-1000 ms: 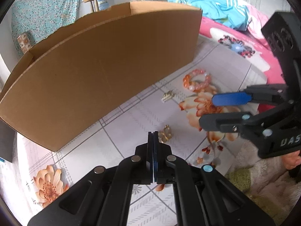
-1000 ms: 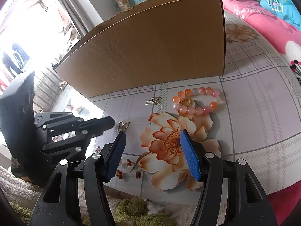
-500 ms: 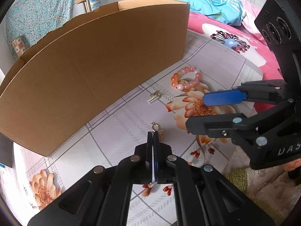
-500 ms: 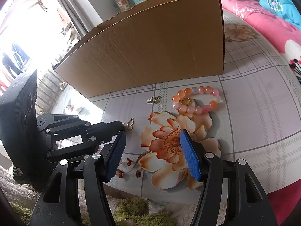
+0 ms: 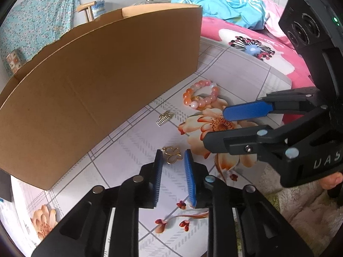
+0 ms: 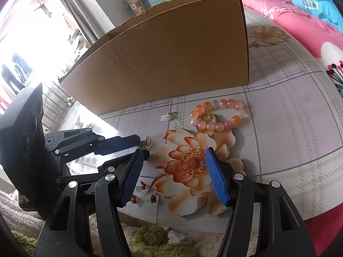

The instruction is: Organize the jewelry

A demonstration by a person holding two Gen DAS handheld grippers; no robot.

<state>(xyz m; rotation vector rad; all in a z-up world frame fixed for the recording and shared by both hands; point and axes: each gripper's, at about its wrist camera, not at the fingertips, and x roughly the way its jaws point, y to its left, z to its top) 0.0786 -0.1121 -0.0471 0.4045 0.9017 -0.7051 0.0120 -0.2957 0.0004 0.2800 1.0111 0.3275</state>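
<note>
Floral oilcloth covers the bench (image 5: 235, 72). Left tool (image 5: 172, 160), jaws opening, straddles the gold butterfly charm (image 5: 171, 153) unpinched; right tool (image 6: 173, 167) waits spread, empty, near the peach bead bracelet (image 6: 216, 115).

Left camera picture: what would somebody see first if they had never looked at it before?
Probably the big brown cardboard box filling the left and middle. Then the peach bead bracelet lying just right of its corner on the flowery tablecloth, and the little gold butterfly charm at the tips of the left gripper, whose jaws are opening.
</note>
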